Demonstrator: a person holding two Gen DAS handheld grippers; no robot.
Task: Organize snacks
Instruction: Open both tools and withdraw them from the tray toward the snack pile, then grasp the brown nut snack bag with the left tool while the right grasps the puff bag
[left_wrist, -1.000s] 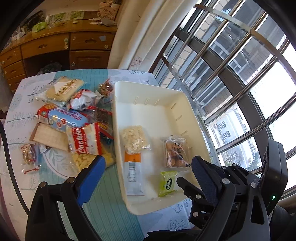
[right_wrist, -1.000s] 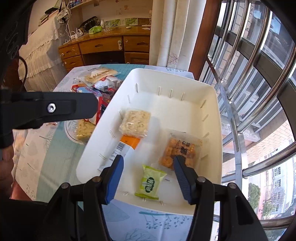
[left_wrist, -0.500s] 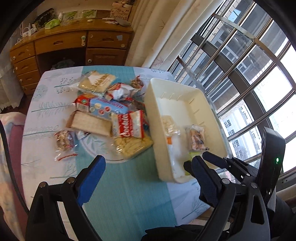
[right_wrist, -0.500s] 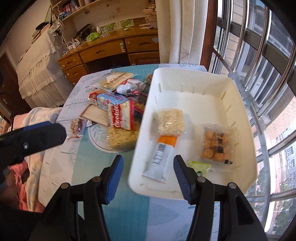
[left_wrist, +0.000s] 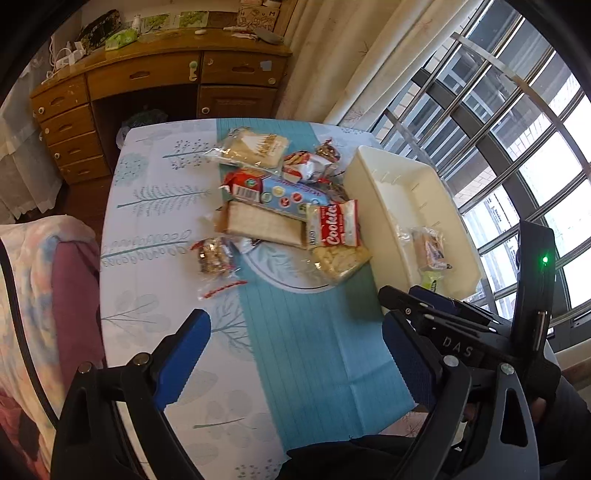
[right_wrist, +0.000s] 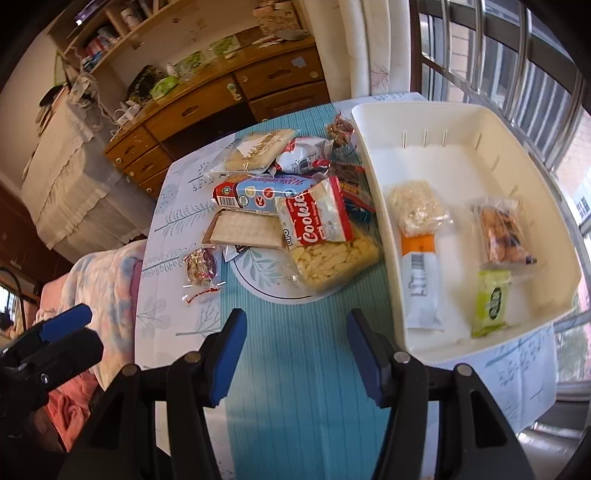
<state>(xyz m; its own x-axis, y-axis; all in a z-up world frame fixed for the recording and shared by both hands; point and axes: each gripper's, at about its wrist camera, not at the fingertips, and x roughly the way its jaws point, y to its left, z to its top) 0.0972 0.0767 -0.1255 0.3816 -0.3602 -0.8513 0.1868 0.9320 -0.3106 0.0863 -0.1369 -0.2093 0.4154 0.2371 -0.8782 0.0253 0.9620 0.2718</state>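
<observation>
My left gripper (left_wrist: 295, 354) is open and empty above the teal tablecloth (left_wrist: 314, 350), short of the snack pile. My right gripper (right_wrist: 297, 350) is also open with nothing between its pads, just left of the white bin (right_wrist: 461, 107). The bin holds a rice cracker pack (right_wrist: 417, 206), an orange-and-white bar (right_wrist: 421, 280), a cookie pack (right_wrist: 502, 236) and a green packet (right_wrist: 491, 302). On the table lie a red "Cookies" pack (right_wrist: 314, 218), a blue box (right_wrist: 266, 192), a cracker sleeve (right_wrist: 245, 232), a bag of yellow puffs (right_wrist: 332, 258) and a small candy bag (right_wrist: 201, 266).
More wrapped snacks lie at the pile's far end, among them a biscuit pack (left_wrist: 255, 147). A wooden desk with drawers (left_wrist: 147, 85) stands beyond the table. Barred windows (left_wrist: 517, 147) run along the right. A blanket-covered seat (left_wrist: 48, 277) is at the left.
Both grippers have drawn back from over the bin towards the near, teal part of the table. The bin now sits to the right in both views. Neither gripper's opening has changed.
</observation>
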